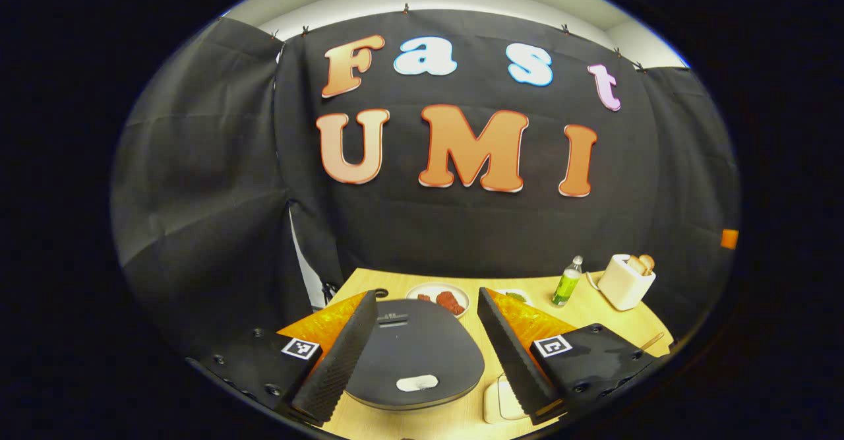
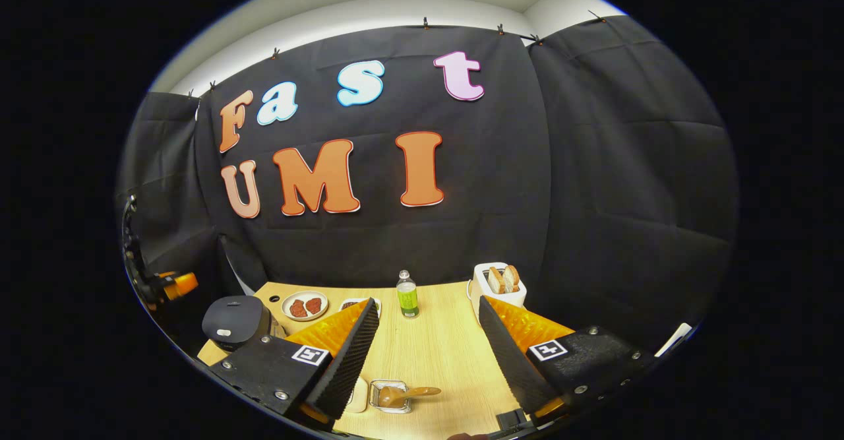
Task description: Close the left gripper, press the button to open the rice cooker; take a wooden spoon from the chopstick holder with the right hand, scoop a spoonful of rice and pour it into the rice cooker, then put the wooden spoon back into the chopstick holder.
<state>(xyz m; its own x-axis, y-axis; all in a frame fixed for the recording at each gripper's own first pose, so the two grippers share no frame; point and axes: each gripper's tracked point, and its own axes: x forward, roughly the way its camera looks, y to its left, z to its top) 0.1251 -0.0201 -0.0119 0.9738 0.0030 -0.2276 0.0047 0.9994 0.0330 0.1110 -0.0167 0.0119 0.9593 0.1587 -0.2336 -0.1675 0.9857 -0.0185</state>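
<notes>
In the left gripper view the dark grey rice cooker (image 1: 412, 354) sits close below me with its lid down and a pale button (image 1: 417, 382) at its front. My left gripper (image 1: 427, 293) is open, one finger on each side of the cooker. In the right gripper view the cooker (image 2: 234, 321) stands at the table's left end. A wooden spoon (image 2: 407, 394) rests in a small clear container (image 2: 389, 397) at the table's near edge. Above it my right gripper (image 2: 428, 301) is open and holds nothing.
On the wooden table (image 2: 435, 354) stand a plate of red food (image 2: 304, 306), a green bottle (image 2: 407, 295) and a white toaster with bread (image 2: 499, 282). A pale square container (image 1: 501, 400) lies right of the cooker. Black cloth walls the booth.
</notes>
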